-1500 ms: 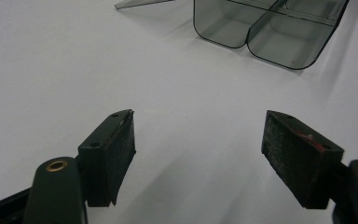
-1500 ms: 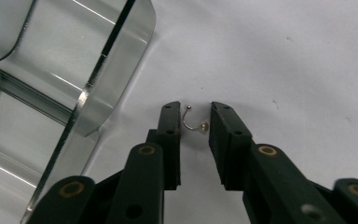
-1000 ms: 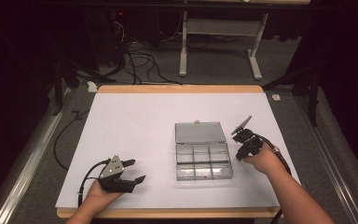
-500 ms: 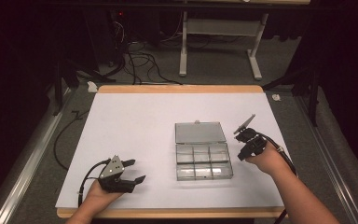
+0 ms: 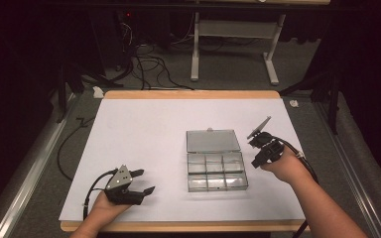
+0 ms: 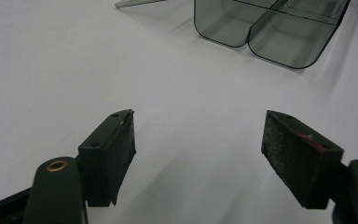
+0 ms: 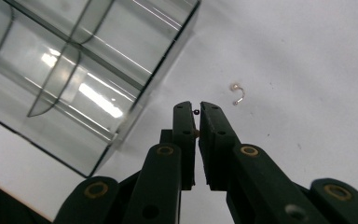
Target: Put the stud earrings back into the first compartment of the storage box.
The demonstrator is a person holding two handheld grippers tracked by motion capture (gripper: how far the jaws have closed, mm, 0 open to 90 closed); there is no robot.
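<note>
- right gripper (image 7: 196, 112): jaws nearly shut, pinching a tiny dark bead-tipped piece (image 7: 196, 112) at the pad tips, above the white table sheet (image 5: 144, 139).
- a small pale hook-shaped fitting (image 7: 237, 94) lies on the sheet just beyond the tips, apart from them.
- clear compartment box (image 5: 216, 170) sits just beside the right gripper (image 5: 262, 148); six compartments, lid (image 5: 213, 141) laid open flat; contents cannot be made out.
- left gripper (image 6: 198, 149): jaws wide apart, nothing between the pads, low over bare sheet, well apart from the box.
</note>
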